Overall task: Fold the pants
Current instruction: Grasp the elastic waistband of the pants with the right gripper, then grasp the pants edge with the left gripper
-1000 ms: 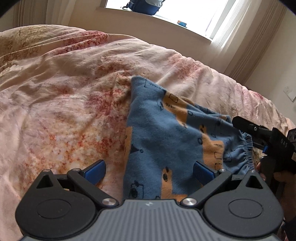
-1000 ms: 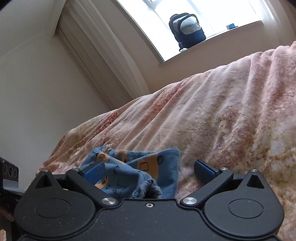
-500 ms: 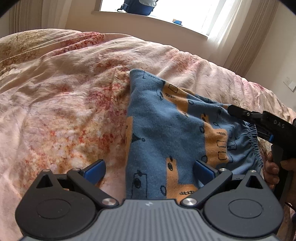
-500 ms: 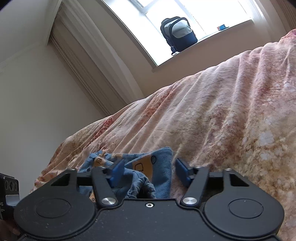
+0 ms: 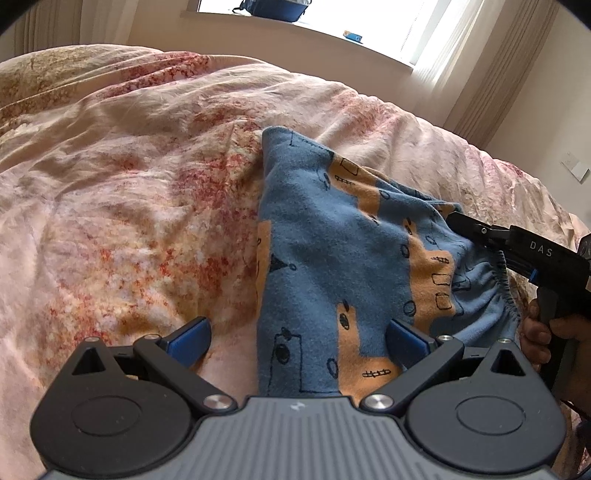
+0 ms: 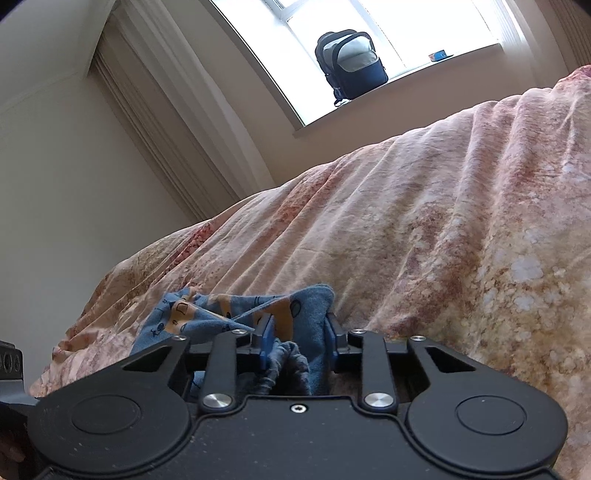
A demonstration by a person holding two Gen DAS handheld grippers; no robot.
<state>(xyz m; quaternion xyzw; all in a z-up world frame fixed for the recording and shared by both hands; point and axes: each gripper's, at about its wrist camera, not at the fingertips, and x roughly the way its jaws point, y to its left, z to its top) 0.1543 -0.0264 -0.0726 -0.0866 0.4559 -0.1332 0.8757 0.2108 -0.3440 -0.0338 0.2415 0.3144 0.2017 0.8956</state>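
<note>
Blue pants with orange shapes and black line drawings lie on the pink floral bedspread. My left gripper is open, its fingers on either side of the pants' near edge, low over the cloth. My right gripper is shut on the gathered elastic waistband of the pants. In the left wrist view the right gripper reaches in from the right at the waistband, held by a hand.
The bedspread rises toward a window sill that bears a dark backpack and a small blue box. Curtains hang at both sides of the window. A wall socket is at the right.
My right gripper has closed on the waistband; it was open a second ago. My left gripper has moved a little closer over the pants and stays open.
</note>
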